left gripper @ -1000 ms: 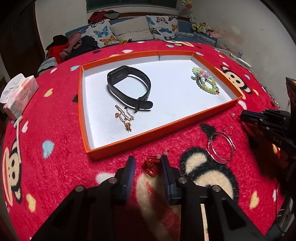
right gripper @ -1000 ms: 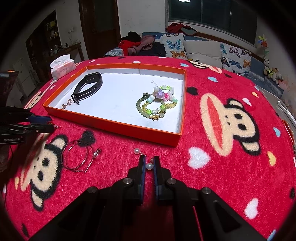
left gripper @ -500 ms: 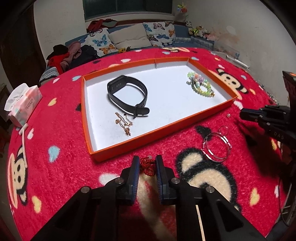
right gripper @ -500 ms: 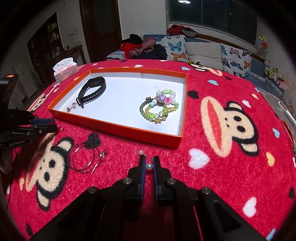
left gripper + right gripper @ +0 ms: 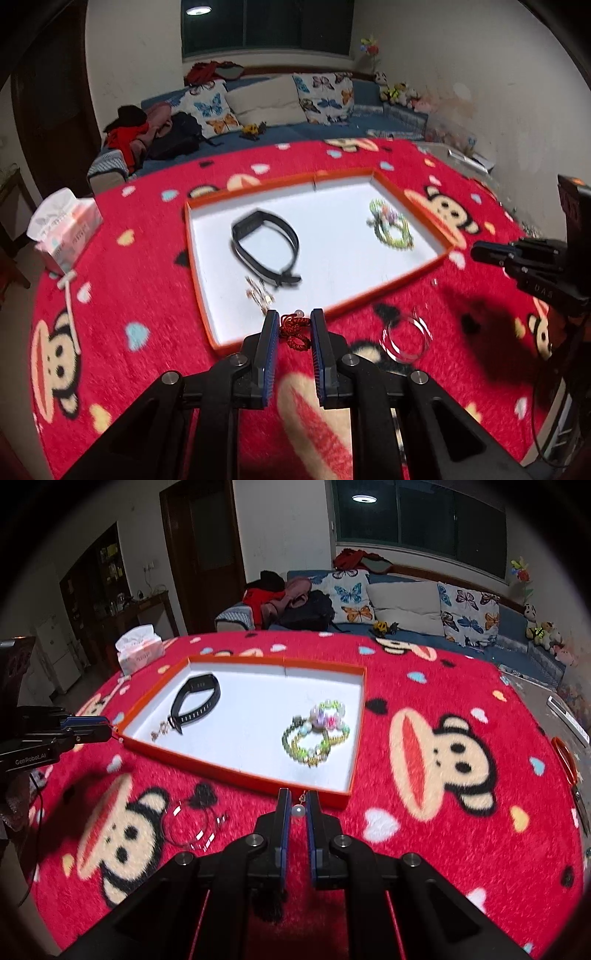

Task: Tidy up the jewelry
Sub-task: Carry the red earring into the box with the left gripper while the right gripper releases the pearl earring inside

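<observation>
Red cord earring point(image 5: 293, 330) now off blanket point(image 5: 155, 280)

**Layout of tray and loose items on table cover**

A shallow tray point(image 5: 236, 771) lay on the table cover point(image 5: 424, 830). Inside it, a watch band point(image 5: 195, 701) lay toward the left, a small chain point(image 5: 159, 734) just before it, and beaded bracelets point(image 5: 317, 734) toward the right. Before the tray's near wall, wire hoops point(image 5: 194, 827) rested on the cover. A tissue box point(image 5: 139, 650) stood behind the tray's left corner. A sofa point(image 5: 406, 616) stood behind the table.
</observation>
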Tool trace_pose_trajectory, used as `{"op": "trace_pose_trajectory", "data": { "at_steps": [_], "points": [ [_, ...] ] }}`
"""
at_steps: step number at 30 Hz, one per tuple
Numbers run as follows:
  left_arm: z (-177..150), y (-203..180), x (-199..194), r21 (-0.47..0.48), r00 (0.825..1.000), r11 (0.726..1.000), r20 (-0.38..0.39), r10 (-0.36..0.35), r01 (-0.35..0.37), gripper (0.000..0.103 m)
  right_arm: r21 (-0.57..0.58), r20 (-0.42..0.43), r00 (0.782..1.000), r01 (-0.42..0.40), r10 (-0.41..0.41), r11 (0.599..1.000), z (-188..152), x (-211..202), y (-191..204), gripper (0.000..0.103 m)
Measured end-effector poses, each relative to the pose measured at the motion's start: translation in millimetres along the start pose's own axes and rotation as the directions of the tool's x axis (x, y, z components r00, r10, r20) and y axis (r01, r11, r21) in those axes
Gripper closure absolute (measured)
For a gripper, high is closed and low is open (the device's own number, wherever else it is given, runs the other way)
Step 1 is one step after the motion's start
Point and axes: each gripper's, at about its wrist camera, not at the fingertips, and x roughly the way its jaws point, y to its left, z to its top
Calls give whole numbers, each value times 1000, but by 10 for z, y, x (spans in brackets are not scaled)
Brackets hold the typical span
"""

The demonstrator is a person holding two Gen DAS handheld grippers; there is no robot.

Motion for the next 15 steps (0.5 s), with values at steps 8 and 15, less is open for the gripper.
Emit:
{"op": "trace_pose_trajectory", "data": {
  "at_steps": [8, 15],
  "points": [
    [321, 281, 181, -40, 999, 998, 3, 41, -41, 85, 17, 4, 1000, -31, 31, 999, 206, 215, -30, 93],
    [298, 465, 652, -62, 995, 996, -87, 56, -62, 85, 7, -33, 999, -24, 24, 1000, 233, 467, -21, 93]
  ]
}}
